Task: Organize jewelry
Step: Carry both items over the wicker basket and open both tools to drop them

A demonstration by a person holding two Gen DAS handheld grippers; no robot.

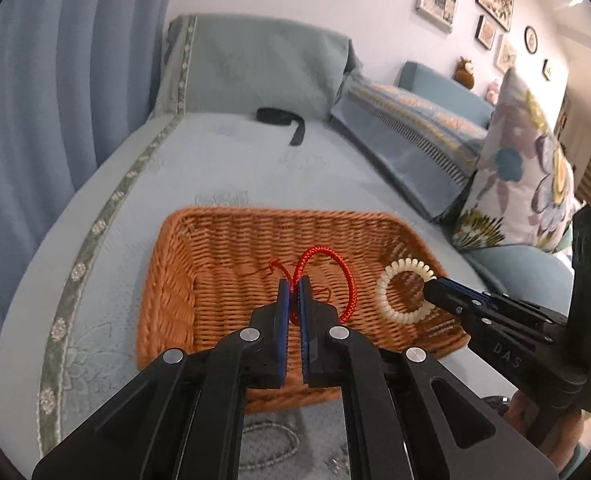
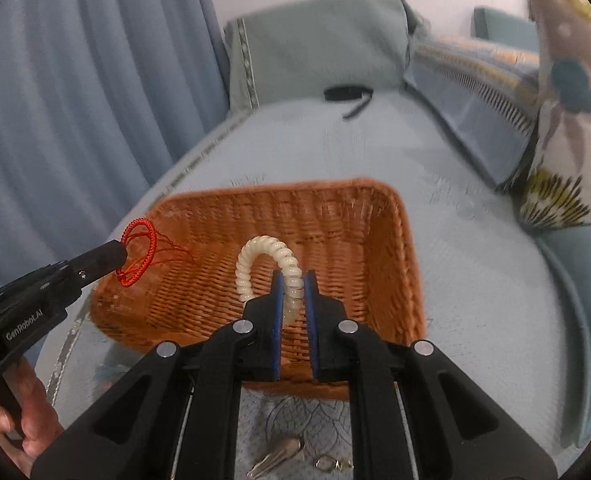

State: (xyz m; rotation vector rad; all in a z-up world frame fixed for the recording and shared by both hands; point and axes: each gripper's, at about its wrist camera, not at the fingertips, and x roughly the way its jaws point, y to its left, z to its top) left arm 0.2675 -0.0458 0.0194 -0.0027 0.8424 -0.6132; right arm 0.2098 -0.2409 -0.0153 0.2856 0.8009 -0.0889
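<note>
Your left gripper [image 1: 294,286] is clamped on the red cord bracelet [image 1: 327,276], pads pinching it w/ the loop sticking up and right of the tips, loose thread ends trailing. It hangs over the inside of the wicker basket [image 1: 183,280], not touching the weave as far as the left wrist view shows. From the right wrist cam the same bracelet [image 2: 139,252] sits at the basket's [image 2: 407,248] left rim, held by the left gripper [image 2: 119,258] coming in from the lower left.

Your right gripper [image 2: 294,280] is closed on the white spiral coil bracelet [image 2: 263,256]; the coil arches up and left from between the blue pads, over the basket's middle. In the left cam that coil [image 1: 403,292] is a full ring above the basket's right end, right gripper [image 1: 431,289] entering from the right.

Around you: basket rests on a pale blue sofa seat [image 1: 255,168]. A black strap [image 1: 279,118] lies well behind it near the backrest. Floral pillow [image 1: 527,168] stands right of the basket, striped cushion [image 1: 415,128] beyond. Curtain [image 1: 75,80] on the left. Near side, just under your right gripper: a silvery clip [image 2: 275,460] and a small metal piece [image 2: 331,462], too partly hidden to ID. A chain-like loop [image 1: 271,440] lies under the left gripper.
</note>
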